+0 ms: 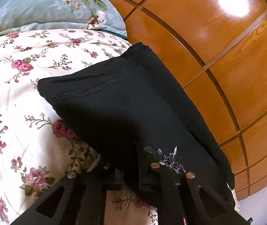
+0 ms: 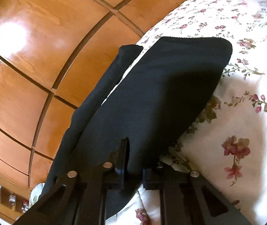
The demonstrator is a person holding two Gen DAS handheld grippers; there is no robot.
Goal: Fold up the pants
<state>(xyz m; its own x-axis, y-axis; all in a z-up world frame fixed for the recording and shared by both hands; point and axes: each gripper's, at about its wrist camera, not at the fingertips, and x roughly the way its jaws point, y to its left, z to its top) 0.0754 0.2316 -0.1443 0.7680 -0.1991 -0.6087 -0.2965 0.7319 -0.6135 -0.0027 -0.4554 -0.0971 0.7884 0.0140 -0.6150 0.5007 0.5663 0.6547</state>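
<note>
Bottom centre, both views: left gripper point(image 1: 131, 176) and right gripper point(image 2: 133, 170), each clenched on an edge of the black knit pants point(image 1: 125, 103), presumably ready to lift a fold. Mid-frame: pants spread across a cream rose-print quilt point(image 1: 20, 93). Beyond: glossy orange wooden panelling point(image 1: 217, 46).

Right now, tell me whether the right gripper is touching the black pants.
Touching. The right wrist view shows the right gripper closed on an edge of the black pants, with fabric pinched between its fingers.

Black pants point(image 1: 114, 101) with a silver print lie folded on the floral bedcover point(image 1: 17, 97).
</note>
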